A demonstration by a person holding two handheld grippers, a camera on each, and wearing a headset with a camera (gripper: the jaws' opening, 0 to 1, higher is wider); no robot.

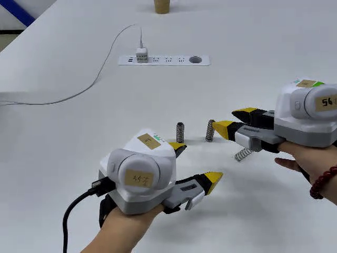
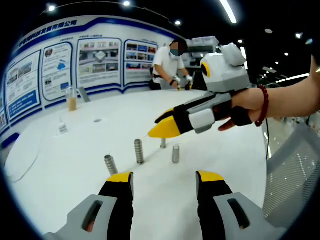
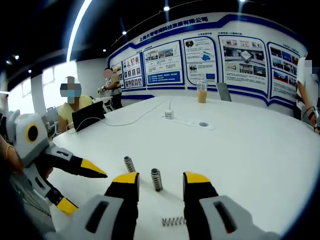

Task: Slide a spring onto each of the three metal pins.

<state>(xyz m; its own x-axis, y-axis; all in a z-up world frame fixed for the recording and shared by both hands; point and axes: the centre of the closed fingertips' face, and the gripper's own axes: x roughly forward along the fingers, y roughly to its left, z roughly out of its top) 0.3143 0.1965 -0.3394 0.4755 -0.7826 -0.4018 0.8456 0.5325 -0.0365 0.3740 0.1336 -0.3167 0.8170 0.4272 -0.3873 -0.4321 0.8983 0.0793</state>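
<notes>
Two grey springs stand upright mid-table, one straight and one leaning a little. A third spring lies flat on the white table, just below my right gripper, which is open and empty with a yellow tip beside the leaning spring. My left gripper hovers open and empty, nearer to me. In the right gripper view the two upright springs stand ahead of the jaws and the loose spring lies between them. In the left gripper view a short grey stub stands behind the springs.
A white power strip with a plugged-in charger and a long cable lies farther back. A paper cup stands at the far edge. People sit and stand at the table's far sides, one beside a laptop.
</notes>
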